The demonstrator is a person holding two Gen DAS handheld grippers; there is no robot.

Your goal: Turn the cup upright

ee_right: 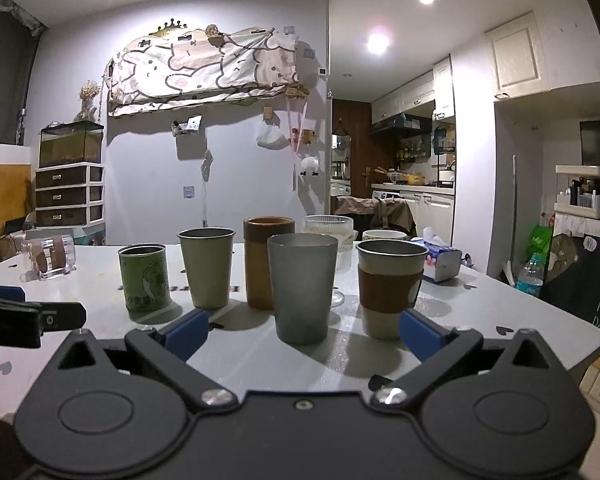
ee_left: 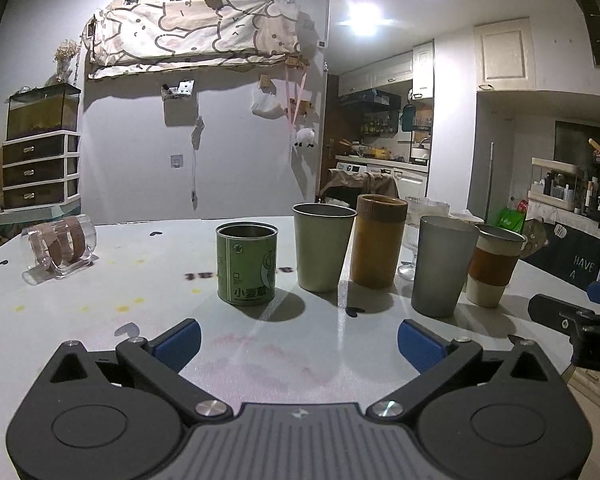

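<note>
A row of upright cups stands on the white table (ee_left: 100,312): a green tin (ee_left: 247,263), a pale metal cup (ee_left: 323,246), a brown bamboo cup (ee_left: 377,240), a grey tumbler (ee_left: 442,265) and a sleeved cup (ee_left: 496,264). The same row shows in the right wrist view: tin (ee_right: 145,277), metal cup (ee_right: 206,266), bamboo cup (ee_right: 266,261), tumbler (ee_right: 302,286), sleeved cup (ee_right: 390,286). A clear glass mug (ee_left: 60,246) lies on its side at far left, also in the right wrist view (ee_right: 49,257). My left gripper (ee_left: 298,344) is open and empty before the tin. My right gripper (ee_right: 304,334) is open around the tumbler's base.
A ribbed glass goblet (ee_right: 329,232), a white bowl (ee_right: 384,235) and a tissue pack (ee_right: 442,258) stand behind the row. The table's right edge (ee_right: 572,344) drops off near a blackboard sign. The other gripper shows at the right edge (ee_left: 576,320) and the left edge (ee_right: 28,320).
</note>
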